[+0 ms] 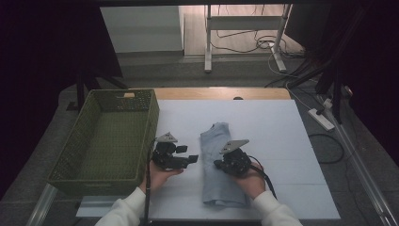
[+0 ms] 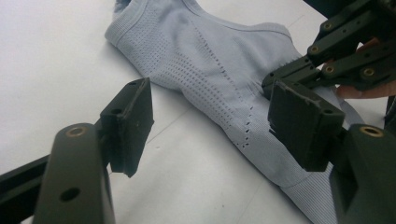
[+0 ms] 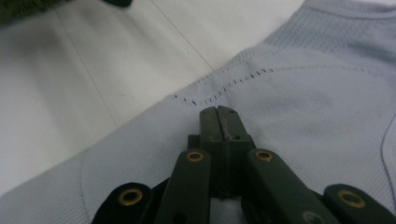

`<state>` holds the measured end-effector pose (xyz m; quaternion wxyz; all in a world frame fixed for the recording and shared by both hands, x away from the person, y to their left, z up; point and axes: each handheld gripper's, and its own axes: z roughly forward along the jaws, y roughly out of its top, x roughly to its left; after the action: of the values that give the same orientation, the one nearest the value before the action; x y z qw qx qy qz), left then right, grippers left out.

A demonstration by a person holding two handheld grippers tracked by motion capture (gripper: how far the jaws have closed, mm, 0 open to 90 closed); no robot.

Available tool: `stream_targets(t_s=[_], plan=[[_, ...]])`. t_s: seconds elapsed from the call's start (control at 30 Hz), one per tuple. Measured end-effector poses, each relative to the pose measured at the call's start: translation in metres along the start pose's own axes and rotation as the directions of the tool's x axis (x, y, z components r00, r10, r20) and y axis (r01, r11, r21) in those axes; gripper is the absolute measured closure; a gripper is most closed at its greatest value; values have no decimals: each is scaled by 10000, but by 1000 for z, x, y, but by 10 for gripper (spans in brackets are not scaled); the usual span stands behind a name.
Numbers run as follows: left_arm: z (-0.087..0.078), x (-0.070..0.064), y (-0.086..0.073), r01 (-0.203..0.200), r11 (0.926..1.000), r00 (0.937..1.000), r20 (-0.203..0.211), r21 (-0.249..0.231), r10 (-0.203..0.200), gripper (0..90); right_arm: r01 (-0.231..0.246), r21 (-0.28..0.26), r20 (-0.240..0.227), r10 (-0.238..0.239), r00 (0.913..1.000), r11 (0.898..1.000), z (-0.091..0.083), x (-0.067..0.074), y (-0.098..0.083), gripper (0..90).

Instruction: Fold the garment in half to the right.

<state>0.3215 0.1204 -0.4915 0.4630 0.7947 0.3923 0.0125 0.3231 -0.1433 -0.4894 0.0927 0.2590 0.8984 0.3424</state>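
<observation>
High view shows a pale blue-grey knitted garment point(image 1: 221, 165), folded into a long narrow strip, lying on the white surface point(image 1: 282, 141) a little toward its near edge and roughly midway between its left and right edges, its length running from near edge to far edge. It seems laid out flat so that it can be picked up by a pinch. The fabric is thin and ribbed at the hems, with rows of small perforations point(image 2: 224, 74) curving across it and a soft crease where it is gathered.

The right gripper point(image 1: 225, 164) rests on the garment's middle, its fingers point(image 3: 219, 126) pressed together; whether a pinch of cloth lies between their tips I cannot tell. The left gripper point(image 1: 192, 159) waits just beside the strip's left edge, fingers point(image 2: 133, 121) spread apart over bare surface, holding nothing, probably ready to take a second hold.

A dark green woven plastic basket point(image 1: 106, 136) stands at the surface's left edge, likely the destination.
</observation>
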Motion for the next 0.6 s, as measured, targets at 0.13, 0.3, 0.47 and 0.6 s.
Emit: stream_targets(t_s=[0.13, 0.3, 0.47, 0.6], plan=[[0, 2, -1, 71, 10000, 10000, -8, 17, -71, 318, -54, 15, 102, 54, 9999, 10000, -1, -2, -9, 896], [0, 2, -1, 53, 10000, 10000, -31, 4, -53, 316, -207, 92, 235, 204, 9995, 9997, -2, -8, -19, 897], [1, 2, -1, 49, 10000, 10000, -28, 41, -48, 315, -324, -206, 278, 330, 9991, 9993, -3, -7, -24, 896], [3, 0, 0, 1, 10000, 10000, -20, 54, 0, 315, -364, -312, 130, 368, 9992, 9988, -7, -3, -23, 896]])
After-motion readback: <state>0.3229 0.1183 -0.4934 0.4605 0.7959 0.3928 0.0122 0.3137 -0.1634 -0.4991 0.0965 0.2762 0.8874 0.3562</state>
